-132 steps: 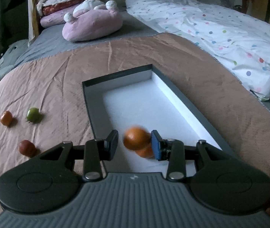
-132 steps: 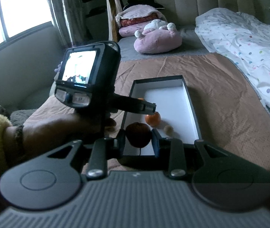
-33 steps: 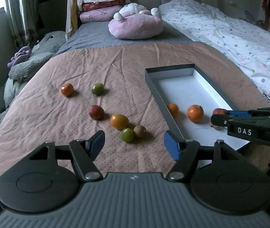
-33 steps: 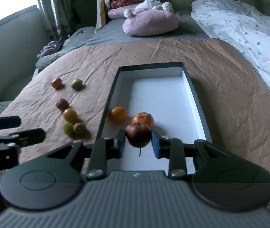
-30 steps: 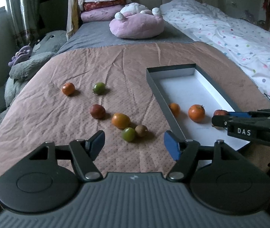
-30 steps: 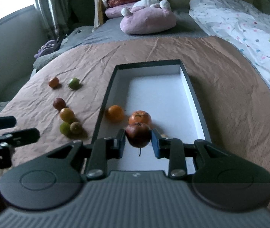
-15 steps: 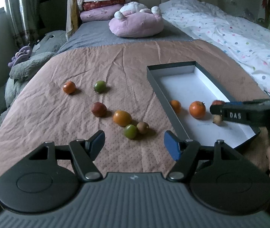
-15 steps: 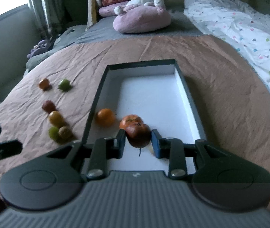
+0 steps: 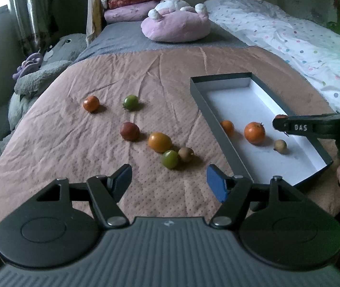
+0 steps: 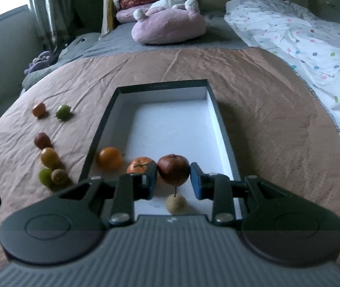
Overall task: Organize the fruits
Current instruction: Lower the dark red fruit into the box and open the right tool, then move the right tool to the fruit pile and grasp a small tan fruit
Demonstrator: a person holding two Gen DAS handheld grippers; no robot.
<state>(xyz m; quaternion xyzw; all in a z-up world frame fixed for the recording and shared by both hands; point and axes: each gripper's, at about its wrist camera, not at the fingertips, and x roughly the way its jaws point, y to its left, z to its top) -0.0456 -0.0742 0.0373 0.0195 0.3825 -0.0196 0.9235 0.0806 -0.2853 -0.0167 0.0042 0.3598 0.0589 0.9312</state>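
Note:
My right gripper [image 10: 173, 178] is shut on a dark red apple [image 10: 173, 169] and holds it over the near end of the dark box [image 10: 217, 119] with a white floor. In the box lie two oranges [image 10: 109, 158] [image 10: 139, 164] and a small tan fruit [image 10: 176, 203]. My left gripper [image 9: 168, 180] is open and empty above the brown bedspread, near a green fruit [image 9: 169, 159], a brown fruit [image 9: 185, 154] and a yellow-orange fruit [image 9: 159, 141]. Farther off lie a dark red fruit [image 9: 129, 131], a green fruit [image 9: 130, 102] and a small orange fruit [image 9: 91, 103].
The box [image 9: 220, 129] lies on a brown bedspread [image 9: 74, 143] on a bed. A pink plush pillow [image 9: 176, 25] and a dotted white duvet [image 9: 289, 38] lie behind. Grey plush toys [image 9: 41, 71] sit at the left edge. The right gripper's finger [image 9: 311, 126] shows in the left wrist view.
My right gripper has carried the apple forward and lower over the box's near end. My left gripper has stayed open and drifted slightly.

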